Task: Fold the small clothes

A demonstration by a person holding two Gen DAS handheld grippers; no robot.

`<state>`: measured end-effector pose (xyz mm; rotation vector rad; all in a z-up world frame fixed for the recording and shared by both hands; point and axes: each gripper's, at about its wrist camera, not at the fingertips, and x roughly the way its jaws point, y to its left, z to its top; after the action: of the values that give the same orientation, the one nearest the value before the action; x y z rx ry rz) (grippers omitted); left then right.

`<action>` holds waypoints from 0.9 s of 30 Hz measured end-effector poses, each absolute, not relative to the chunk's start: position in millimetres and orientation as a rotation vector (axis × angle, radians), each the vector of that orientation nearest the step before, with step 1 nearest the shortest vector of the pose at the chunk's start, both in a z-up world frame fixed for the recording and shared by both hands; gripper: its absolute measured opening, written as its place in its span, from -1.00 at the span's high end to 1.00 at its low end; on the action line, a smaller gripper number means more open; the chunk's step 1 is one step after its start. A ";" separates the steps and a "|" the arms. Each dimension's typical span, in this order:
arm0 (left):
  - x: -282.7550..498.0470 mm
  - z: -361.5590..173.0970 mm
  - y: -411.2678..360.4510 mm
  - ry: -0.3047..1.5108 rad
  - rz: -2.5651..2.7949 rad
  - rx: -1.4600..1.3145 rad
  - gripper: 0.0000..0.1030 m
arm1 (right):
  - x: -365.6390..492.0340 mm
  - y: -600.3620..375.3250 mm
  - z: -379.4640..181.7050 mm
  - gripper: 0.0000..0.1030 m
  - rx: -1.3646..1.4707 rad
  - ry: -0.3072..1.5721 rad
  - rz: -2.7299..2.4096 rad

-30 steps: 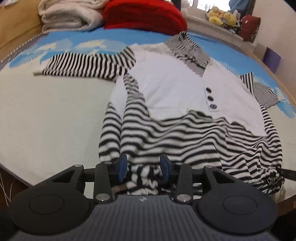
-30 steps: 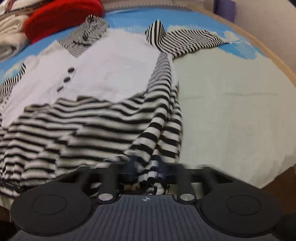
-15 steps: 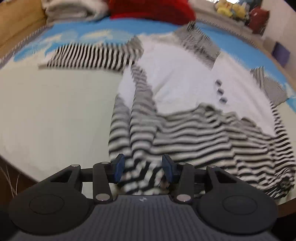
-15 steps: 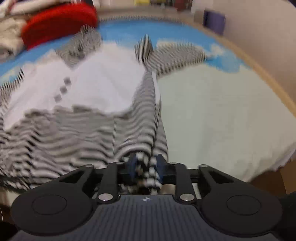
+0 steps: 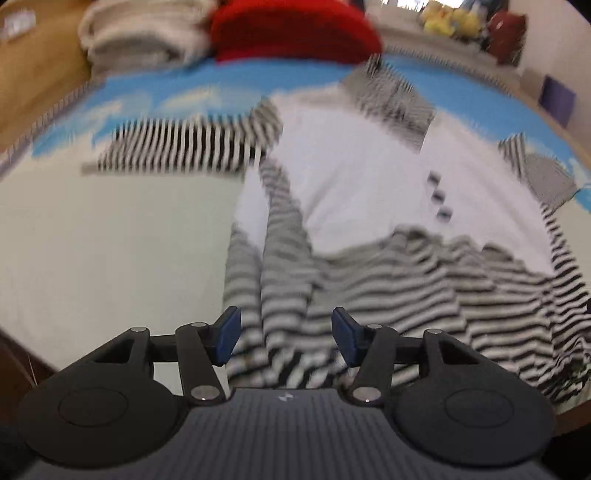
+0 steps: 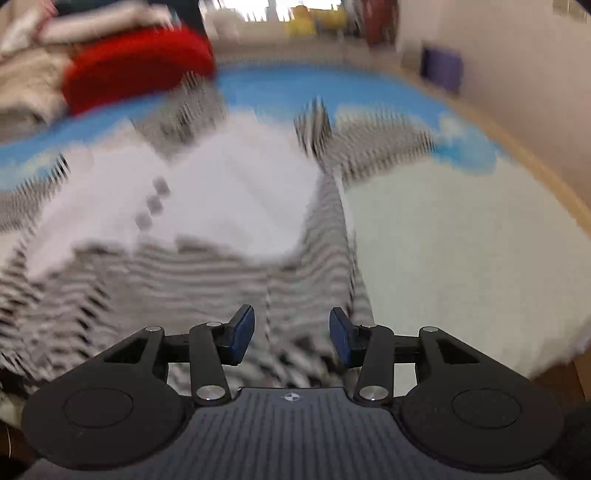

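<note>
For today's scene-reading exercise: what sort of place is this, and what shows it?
Probably a bedroom: the striped top lies on a bed-like blue and white cover, folded blankets are stacked behind, and soft toys line the window ledge.

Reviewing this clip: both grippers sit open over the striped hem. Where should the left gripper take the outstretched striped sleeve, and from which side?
Judging from the left wrist view, the striped sleeve is best taken at its free cuff end, coming from the bare bedsheet side. It lies flat and straight out from the sweater, so that end lifts freely and folds across the white front. The left gripper stands open.
</note>
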<state>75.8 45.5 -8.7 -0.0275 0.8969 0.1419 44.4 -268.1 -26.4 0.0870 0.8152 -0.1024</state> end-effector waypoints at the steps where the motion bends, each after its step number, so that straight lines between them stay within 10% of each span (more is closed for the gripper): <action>1: 76.1 -2.8 44.9 0.865 0.142 -0.022 -0.21 | 44.6 -265.8 -20.6 0.07 0.080 0.783 -0.096; 5: 72.8 16.4 39.8 0.737 0.174 -0.005 -0.59 | 50.1 -260.8 -0.9 0.02 0.089 0.722 -0.087; 20: 171.1 143.6 49.1 0.580 0.169 -0.075 -0.63 | 142.8 -235.1 89.7 0.01 0.051 0.577 0.017; 27: 259.5 126.0 96.6 0.529 0.174 -0.034 0.61 | 224.4 -220.5 119.7 0.01 0.164 0.533 0.028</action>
<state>259.5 96.6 126.0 -0.0342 0.5287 0.1740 224.4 -220.5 119.7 0.1638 0.5330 0.0276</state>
